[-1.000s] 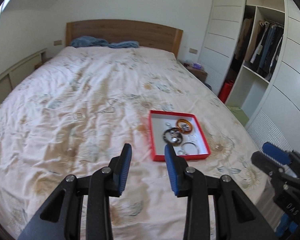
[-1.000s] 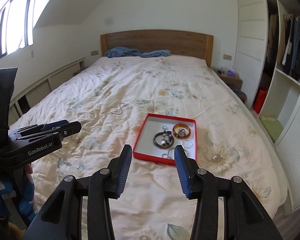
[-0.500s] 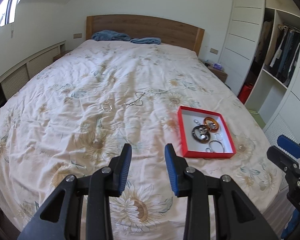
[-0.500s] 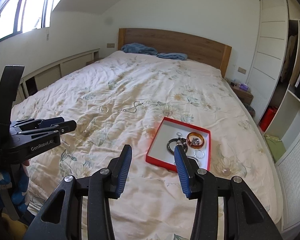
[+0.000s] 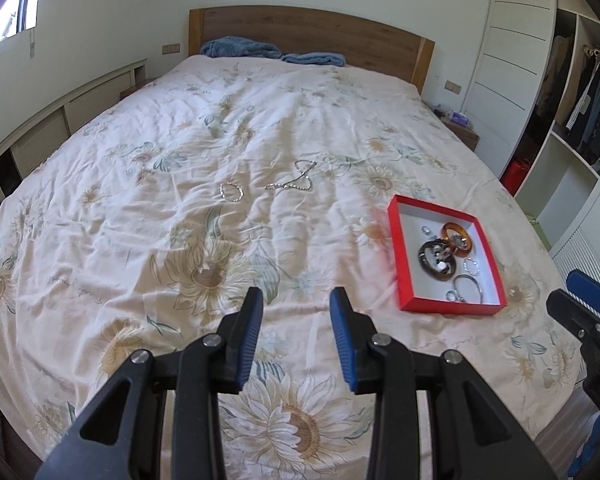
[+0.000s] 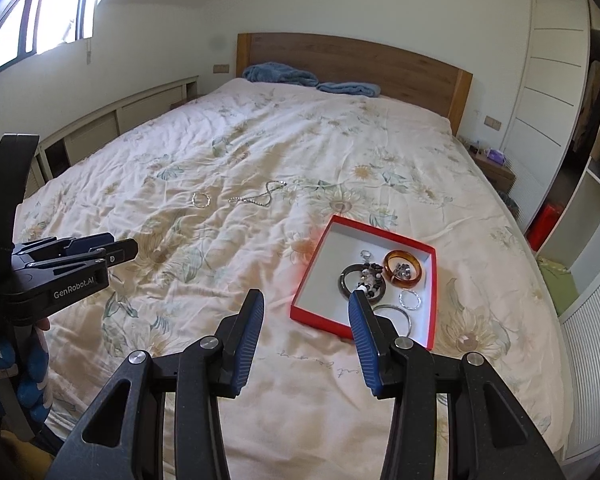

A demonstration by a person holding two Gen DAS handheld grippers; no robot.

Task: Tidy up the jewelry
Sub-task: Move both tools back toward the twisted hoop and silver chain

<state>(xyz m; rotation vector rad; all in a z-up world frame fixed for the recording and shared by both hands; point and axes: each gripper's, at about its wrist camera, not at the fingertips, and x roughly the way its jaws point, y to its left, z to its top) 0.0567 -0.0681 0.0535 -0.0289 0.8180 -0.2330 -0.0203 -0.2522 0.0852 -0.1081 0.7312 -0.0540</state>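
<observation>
1. Sitting on the flowered quilt (image 5: 148, 208): red tray (image 5: 396, 240) holding bangles and rings.
2. Lying loose beyond it, well apart: silver chain (image 5: 290, 184), small bracelet (image 5: 231, 192).
3. Hovering short of these, nothing blocking: left gripper (image 5: 296, 312), right gripper (image 6: 306, 314), both gaping, gripping nothing.

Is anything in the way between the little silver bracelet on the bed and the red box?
Nothing visible. Only bare, wrinkled quilt lies between the silver bracelet and the red box. The chain necklace lies beside that path.
</observation>
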